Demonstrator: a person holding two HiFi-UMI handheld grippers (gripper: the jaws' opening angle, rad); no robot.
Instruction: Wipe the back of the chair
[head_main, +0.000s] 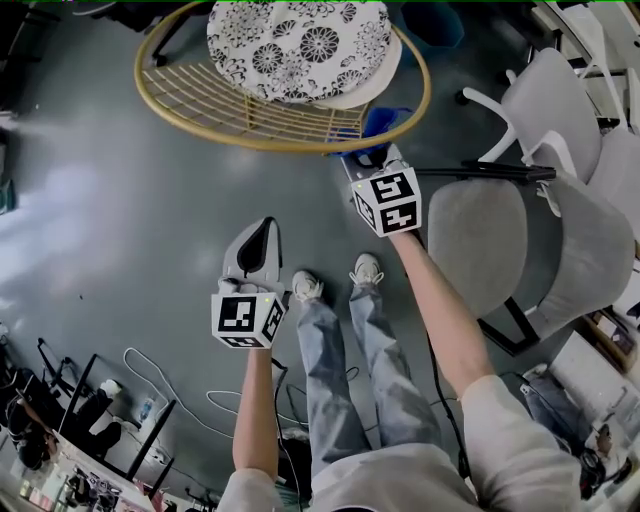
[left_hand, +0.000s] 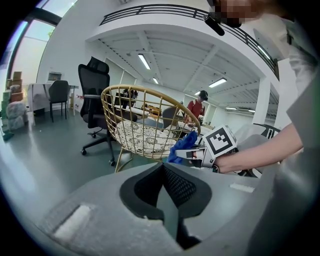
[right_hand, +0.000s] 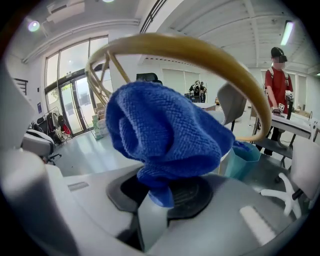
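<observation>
Head view, with the two gripper views. The round wire chair (head_main: 200, 110) with a gold rim stands at 12 o'clock on the grey floor (head_main: 110, 220), a flower-patterned cushion (head_main: 300, 45) on its seat. The right gripper (head_main: 372, 160) reaches to the rim at the chair's 5 o'clock; its jaws are clamped on a bunched blue cloth (head_main: 378, 125). In the right gripper view the cloth (right_hand: 165, 135) fills the middle above the right gripper (right_hand: 159, 202), and the gold rim (right_hand: 200, 55) arches just behind it from 10 to 3 o'clock; contact between cloth and rim cannot be judged. The left gripper (head_main: 258, 240) is held at 7 o'clock of the right one, well apart from the chair. In its own view the left gripper (left_hand: 162, 170) has its jaws together with nothing between them, pointing toward the chair (left_hand: 130, 107). Grey office chairs (head_main: 560, 240) stand at 3 o'clock
</observation>
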